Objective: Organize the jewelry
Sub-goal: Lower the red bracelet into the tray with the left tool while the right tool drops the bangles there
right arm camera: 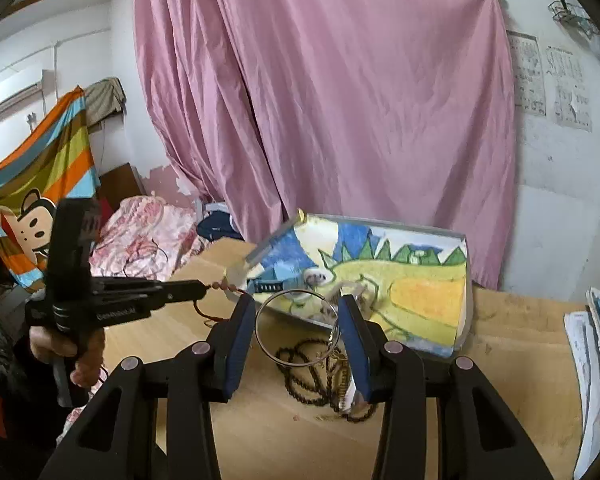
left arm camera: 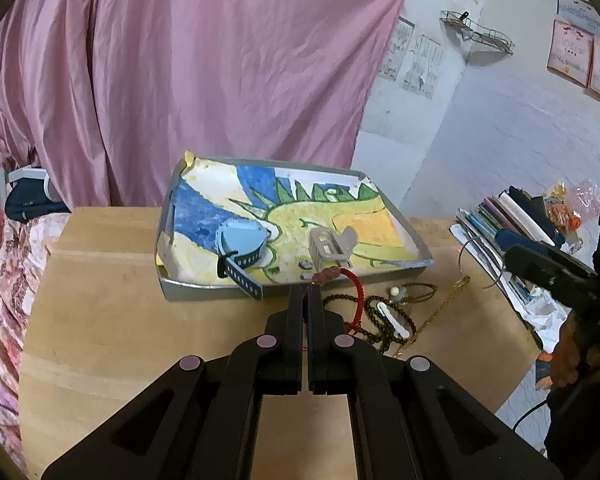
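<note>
Two grippers work over a wooden table (left arm camera: 100, 280) in front of a pink curtain (left arm camera: 220, 80). In the left wrist view, the left gripper (left arm camera: 305, 289) sits at lower centre with its jaws pressed together on the red cord bracelet (left arm camera: 354, 286), pinching it near a cluster of reddish beads just at the near rim of the gray tray (left arm camera: 204, 290); the cord loops down to the right of the fingers. The tray, at the centre of that frame, is lined with a colourful drawing (left arm camera: 340, 216) and holds a light blue watch (left arm camera: 242, 246) toward its left, its dark strap hanging over the near rim, and a pale hair clip (left arm camera: 332, 244) to the right of it. On the table, below and right of the tray, lie a dark bead necklace (left arm camera: 384, 320), a gold chain (left arm camera: 440, 308) and a thin metal hoop (left arm camera: 482, 264). In the right wrist view, the right gripper (right arm camera: 296, 308) stands with its jaws wide apart at lower centre, the metal hoop between its blue pads (right arm camera: 240, 332); whether the hoop touches either pad I cannot tell. A stack of books (left arm camera: 500, 220) rests at the right edge of the table.
</note>
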A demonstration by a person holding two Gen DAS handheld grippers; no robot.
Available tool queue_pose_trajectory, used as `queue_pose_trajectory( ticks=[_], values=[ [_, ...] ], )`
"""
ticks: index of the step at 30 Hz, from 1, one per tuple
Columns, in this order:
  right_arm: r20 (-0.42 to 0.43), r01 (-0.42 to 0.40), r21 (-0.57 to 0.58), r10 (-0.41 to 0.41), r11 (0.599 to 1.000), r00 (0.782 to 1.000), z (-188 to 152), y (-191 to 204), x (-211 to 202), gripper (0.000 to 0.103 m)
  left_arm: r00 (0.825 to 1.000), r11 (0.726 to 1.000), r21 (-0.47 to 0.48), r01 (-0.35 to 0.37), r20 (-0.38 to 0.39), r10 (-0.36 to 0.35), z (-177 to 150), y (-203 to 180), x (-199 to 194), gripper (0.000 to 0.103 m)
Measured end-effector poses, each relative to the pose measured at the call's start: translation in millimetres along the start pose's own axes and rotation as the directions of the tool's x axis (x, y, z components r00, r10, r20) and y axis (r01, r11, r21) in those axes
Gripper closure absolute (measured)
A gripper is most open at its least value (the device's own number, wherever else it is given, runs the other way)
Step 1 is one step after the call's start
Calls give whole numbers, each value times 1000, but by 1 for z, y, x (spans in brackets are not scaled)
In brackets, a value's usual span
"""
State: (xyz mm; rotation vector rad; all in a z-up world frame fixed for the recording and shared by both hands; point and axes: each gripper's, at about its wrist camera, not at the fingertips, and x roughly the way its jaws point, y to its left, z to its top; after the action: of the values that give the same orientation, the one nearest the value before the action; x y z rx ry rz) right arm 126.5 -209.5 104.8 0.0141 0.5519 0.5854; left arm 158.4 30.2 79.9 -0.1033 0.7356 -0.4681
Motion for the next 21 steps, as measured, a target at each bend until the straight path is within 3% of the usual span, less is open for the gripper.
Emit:
queue_pose_trajectory(
  ticks=[4,11,16,21],
  values=[
    [25,-45,-1,45,999,999,7,2,-7,62,1000,1000,5,0,13,-1,5,-1,-1,103],
    [39,-23,-39,25,999,999,19,2,-6,62,1000,1000,0,1,23,-1,14,2,3,103],
    [-17,11,-31,-11,999,1000,24,-14,23,62,999,1000,-14,-18,36,18,30,9,14,103],
    [-121,50,59,-43,997,992,19,-49,73,62,997,998,-39,-59,43,61,45,14,44,103]
  ],
)
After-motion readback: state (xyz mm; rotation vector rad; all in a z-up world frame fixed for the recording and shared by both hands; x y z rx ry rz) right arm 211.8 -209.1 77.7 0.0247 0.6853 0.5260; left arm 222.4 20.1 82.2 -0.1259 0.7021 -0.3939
